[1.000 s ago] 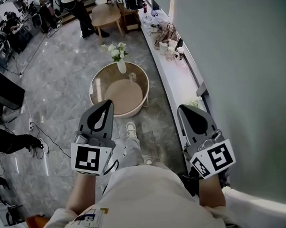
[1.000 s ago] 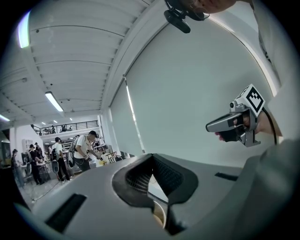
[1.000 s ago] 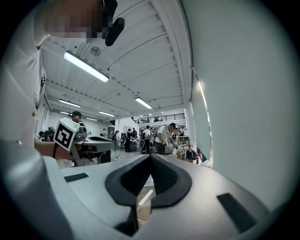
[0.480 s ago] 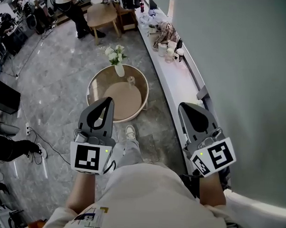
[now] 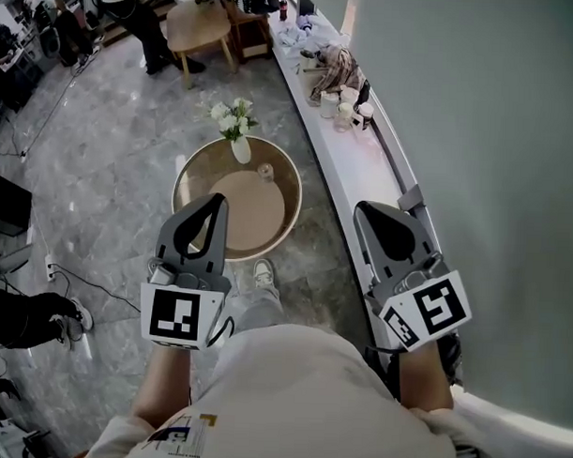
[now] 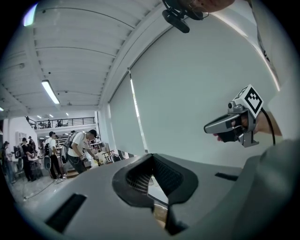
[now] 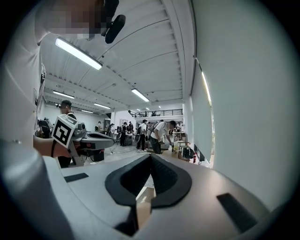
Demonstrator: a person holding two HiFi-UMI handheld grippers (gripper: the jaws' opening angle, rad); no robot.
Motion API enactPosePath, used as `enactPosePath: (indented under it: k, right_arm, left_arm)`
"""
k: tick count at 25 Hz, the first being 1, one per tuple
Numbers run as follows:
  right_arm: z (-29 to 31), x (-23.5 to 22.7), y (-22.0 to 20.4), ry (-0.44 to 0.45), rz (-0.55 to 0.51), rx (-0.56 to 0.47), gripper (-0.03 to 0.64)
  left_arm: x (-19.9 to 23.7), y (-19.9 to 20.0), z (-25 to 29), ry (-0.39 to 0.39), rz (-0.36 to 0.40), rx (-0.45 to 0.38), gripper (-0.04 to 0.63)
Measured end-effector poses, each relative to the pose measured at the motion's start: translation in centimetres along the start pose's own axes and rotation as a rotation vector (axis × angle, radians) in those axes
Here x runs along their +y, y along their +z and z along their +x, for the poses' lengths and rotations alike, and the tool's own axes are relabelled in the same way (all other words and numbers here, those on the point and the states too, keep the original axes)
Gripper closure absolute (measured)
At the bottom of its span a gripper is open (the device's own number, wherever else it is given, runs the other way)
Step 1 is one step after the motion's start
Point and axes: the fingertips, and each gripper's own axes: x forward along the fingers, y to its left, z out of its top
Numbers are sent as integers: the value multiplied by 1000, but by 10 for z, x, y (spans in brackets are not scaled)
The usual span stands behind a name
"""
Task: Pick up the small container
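Left gripper (image 5: 215,204) and right gripper (image 5: 364,213) are both pinched together and empty, held out level, probably just carried along since nothing's in reach. My guess is the small container (image 5: 264,172) is that clear one on the round surface (image 5: 190,176), right beside the flower vase (image 5: 240,148), well ahead and lower down.

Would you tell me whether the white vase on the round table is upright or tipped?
Upright: the vase stands on its base on the round table, flowers rising from its neck.
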Motion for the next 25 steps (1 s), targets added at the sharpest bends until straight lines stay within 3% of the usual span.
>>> enactPosePath:
  k: [9, 19, 25]
  right_arm:
    - [91, -18, 21, -8, -5, 34, 611]
    - [220, -39, 8, 36, 62, 84, 611]
    - [271, -53, -5, 32, 70, 113, 611]
  left_arm:
    - [78, -11, 52, -11, -20, 24, 588]
    - [164, -48, 128, -49, -27, 63, 588]
    - [193, -71, 163, -68, -57, 69, 588]
